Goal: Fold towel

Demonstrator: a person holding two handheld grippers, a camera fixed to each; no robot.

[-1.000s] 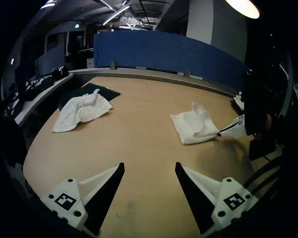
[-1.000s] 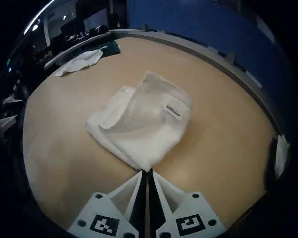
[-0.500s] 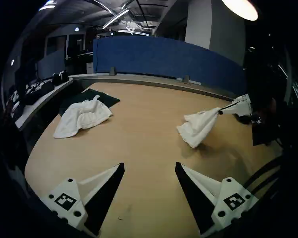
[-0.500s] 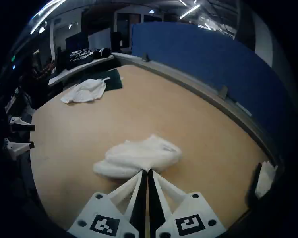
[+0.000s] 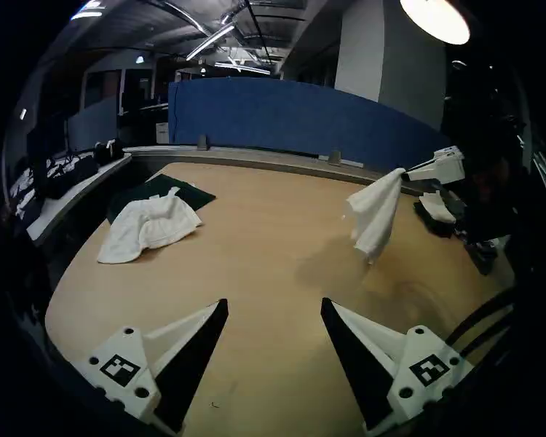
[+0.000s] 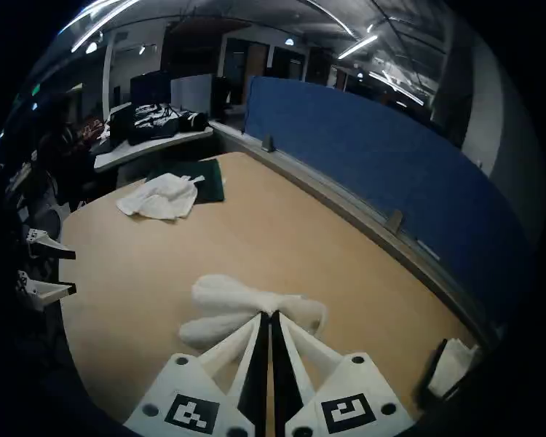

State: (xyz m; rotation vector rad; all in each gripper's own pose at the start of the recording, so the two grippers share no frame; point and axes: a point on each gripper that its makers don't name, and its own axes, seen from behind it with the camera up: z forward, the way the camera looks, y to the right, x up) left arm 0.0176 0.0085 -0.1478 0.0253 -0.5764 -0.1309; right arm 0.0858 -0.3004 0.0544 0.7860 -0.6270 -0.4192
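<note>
Hanging from right claw (image 6: 268, 315), towel (image 5: 375, 211) clears table (image 5: 258, 240).

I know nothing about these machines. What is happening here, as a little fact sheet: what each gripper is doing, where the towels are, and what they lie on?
Right gripper: shut on the white towel, which hangs from it above the table
Left gripper: open, holding nothing, low over the table
Table: light wood with a curved edge
Second towel: white, crumpled, lying partly on a dark green cloth
Backdrop: blue partition along the table's far edge
</note>
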